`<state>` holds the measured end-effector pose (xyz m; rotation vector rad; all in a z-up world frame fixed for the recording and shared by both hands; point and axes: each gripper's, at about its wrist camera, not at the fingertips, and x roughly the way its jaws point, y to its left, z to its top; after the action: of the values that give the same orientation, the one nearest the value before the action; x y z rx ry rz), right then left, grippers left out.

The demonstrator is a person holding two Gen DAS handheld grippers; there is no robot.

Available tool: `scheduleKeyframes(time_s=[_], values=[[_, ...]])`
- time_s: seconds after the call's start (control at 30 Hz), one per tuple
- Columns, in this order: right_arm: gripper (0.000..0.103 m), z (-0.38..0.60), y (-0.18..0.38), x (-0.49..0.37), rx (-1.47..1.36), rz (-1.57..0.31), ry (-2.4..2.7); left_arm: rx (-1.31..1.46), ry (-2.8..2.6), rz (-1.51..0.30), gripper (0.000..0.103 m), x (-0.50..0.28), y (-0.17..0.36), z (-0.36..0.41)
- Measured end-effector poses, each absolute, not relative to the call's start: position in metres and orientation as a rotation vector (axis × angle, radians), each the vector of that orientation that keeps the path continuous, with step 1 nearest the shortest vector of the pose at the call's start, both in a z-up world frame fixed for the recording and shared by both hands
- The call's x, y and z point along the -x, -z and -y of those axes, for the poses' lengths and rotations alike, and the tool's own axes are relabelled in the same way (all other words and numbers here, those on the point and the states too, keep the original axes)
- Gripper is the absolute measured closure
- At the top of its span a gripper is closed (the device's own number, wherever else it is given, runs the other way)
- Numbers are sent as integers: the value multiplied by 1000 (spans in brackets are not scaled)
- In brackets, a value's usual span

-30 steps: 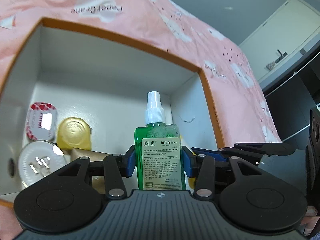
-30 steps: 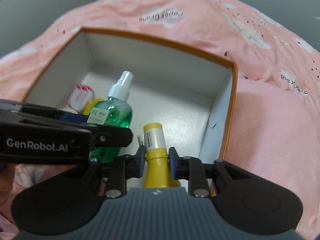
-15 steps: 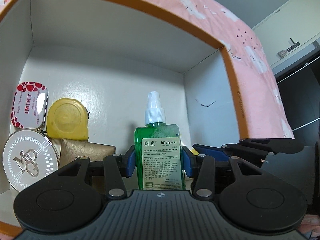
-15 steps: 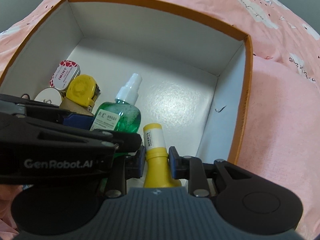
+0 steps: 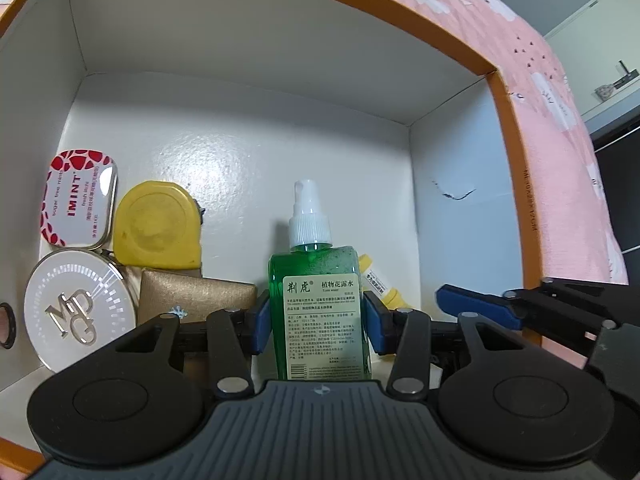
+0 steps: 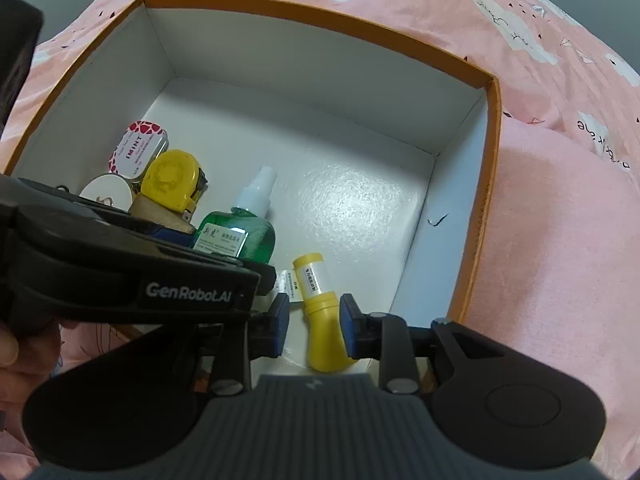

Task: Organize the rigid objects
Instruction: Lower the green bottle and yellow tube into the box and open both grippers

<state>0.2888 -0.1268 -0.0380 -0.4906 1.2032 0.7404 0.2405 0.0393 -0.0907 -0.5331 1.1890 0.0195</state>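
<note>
Inside the orange-rimmed white cardboard box (image 5: 248, 92), the flat-sided green plastic spray bottle (image 5: 318, 312) is clamped by the left gripper (image 5: 318, 322). The right gripper (image 6: 314, 326) has just been opening; its pads stand off the smooth yellow cylindrical bottle (image 6: 320, 320) lying between them on the glossy floor.

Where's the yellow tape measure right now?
In the left wrist view, the yellow tape measure lies at the box's left side, between the mint tin and gold case.

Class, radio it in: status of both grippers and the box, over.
Left gripper clamped on green spray bottle, inside box. Right gripper just opening, yellow bottle between jaws, released. Tins crowd left corner; nothing blocking.
</note>
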Motion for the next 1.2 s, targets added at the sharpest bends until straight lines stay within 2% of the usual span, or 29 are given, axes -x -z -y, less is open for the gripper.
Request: scheduleKeyframes(time_s=[0.23, 0.53, 0.83, 1.2], values=[[72, 130, 37, -286, 488, -1192, -715, 489, -44, -1209, 51, -252, 90, -27], [67, 132, 32, -285, 480, -1178, -706, 513, -38, -1177, 40, -246, 89, -30], [65, 136, 16, -267, 529, -1089, -683, 444, -55, -953, 41, -213, 43, -24], [65, 165, -28, -244, 348, -984, -624, 242, -2, -681, 41, -166, -20, 2]])
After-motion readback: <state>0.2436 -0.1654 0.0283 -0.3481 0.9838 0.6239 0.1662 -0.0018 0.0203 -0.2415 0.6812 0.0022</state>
